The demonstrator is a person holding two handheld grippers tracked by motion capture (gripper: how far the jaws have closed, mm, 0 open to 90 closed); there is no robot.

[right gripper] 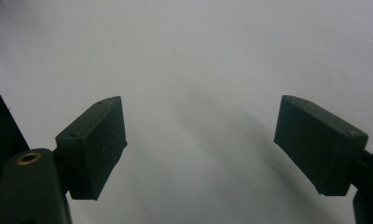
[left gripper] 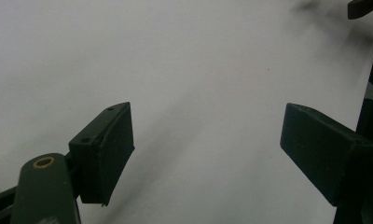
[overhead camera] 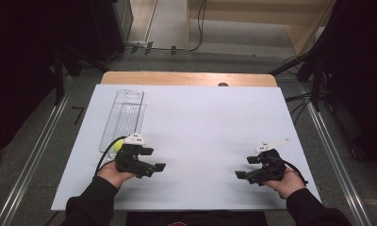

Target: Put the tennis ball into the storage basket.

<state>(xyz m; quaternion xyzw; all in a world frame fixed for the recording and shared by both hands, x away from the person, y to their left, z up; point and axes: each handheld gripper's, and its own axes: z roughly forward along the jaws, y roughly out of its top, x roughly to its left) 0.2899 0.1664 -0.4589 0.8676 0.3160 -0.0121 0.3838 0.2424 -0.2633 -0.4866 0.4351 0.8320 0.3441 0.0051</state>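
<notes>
A small yellow-green ball lies at the near end of a clear plastic tray on the left of the white table top. Just right of the ball, my left gripper rests low over the table in a person's hand, pointing right. Its jaws stand apart with nothing between them, and in the left gripper view the left gripper has bare white surface in its gap. My right gripper sits at the near right and points left. In its own view the right gripper is also open over plain table.
The tray runs lengthways toward the far left of the board. A wooden strip borders the table's far edge. Metal rails flank the table on the floor, with dark equipment and cables beyond the far corners.
</notes>
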